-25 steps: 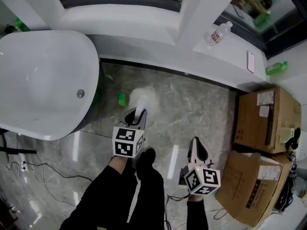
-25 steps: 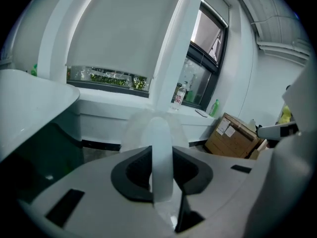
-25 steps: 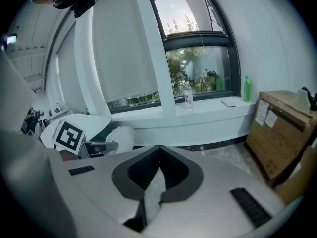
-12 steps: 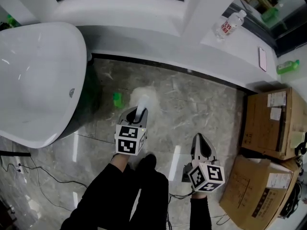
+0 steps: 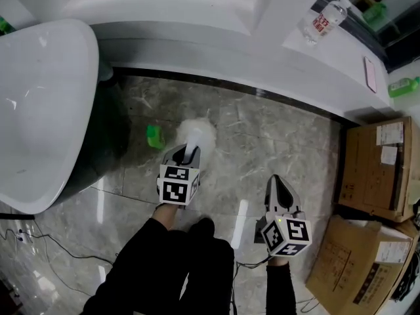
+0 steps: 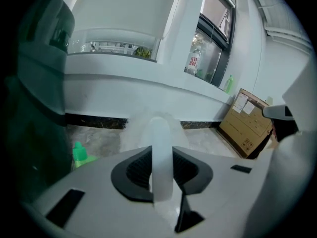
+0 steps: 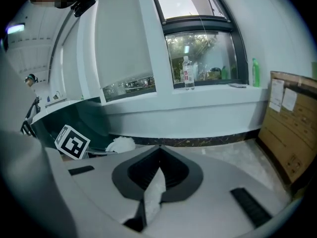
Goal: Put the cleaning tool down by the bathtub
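Left gripper [image 5: 186, 153] clamps white duster [image 5: 197, 134] by handle; right gripper [image 5: 276, 181] pinches white scrap [image 7: 151, 195]. Risk: fluffy head bumps green bottle [image 5: 154, 136] near bathtub [image 5: 39, 104]; slim handle slips early.

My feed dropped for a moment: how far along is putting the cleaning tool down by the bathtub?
Done: the cleaning tool is already beside the bathtub, over the floor near a green bottle. In hand: the left gripper is clamped on its white handle, fluffy head forward. Remaining: set it on the floor and open the jaws; whether the head touches down yet is unclear.
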A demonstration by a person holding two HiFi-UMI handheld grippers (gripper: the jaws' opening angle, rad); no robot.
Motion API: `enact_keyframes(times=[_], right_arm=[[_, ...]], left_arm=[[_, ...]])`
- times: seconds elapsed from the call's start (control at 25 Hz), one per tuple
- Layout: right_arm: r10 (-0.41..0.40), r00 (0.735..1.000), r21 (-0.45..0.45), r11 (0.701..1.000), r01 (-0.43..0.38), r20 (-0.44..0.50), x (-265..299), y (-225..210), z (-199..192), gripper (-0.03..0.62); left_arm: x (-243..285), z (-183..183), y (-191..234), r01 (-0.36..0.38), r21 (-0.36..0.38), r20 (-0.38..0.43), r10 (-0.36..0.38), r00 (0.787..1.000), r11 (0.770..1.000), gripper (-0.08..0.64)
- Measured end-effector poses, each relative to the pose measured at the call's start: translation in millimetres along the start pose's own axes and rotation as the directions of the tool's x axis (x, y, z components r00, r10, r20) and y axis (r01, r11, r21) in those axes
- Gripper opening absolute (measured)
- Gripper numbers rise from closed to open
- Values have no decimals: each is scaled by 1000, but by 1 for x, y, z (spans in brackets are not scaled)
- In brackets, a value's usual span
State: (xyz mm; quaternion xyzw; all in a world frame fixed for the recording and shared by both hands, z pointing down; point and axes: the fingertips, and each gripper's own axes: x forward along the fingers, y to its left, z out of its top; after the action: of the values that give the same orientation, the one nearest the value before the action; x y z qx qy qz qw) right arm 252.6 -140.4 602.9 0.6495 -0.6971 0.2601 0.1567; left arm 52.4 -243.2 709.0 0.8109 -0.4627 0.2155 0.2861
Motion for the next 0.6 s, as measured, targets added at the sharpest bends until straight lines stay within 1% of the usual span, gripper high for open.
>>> enact_keyframes(times=[0.24, 0.4, 0.6], right_arm=[[-9, 1000, -17, 1000, 9, 22, 24, -9, -18, -2], [-16, 999, -31, 999, 17, 33, 39, -16, -29, -1], [-33, 999, -54, 998, 35, 35, 59, -27, -44, -1]], left_arm=[[33, -25, 15, 1, 12, -15, -1, 1000, 1000, 94], [54, -39, 23, 0, 34, -29, 0, 1000, 999, 94], [79, -55, 31, 9, 26, -44, -8, 999, 1000, 94]])
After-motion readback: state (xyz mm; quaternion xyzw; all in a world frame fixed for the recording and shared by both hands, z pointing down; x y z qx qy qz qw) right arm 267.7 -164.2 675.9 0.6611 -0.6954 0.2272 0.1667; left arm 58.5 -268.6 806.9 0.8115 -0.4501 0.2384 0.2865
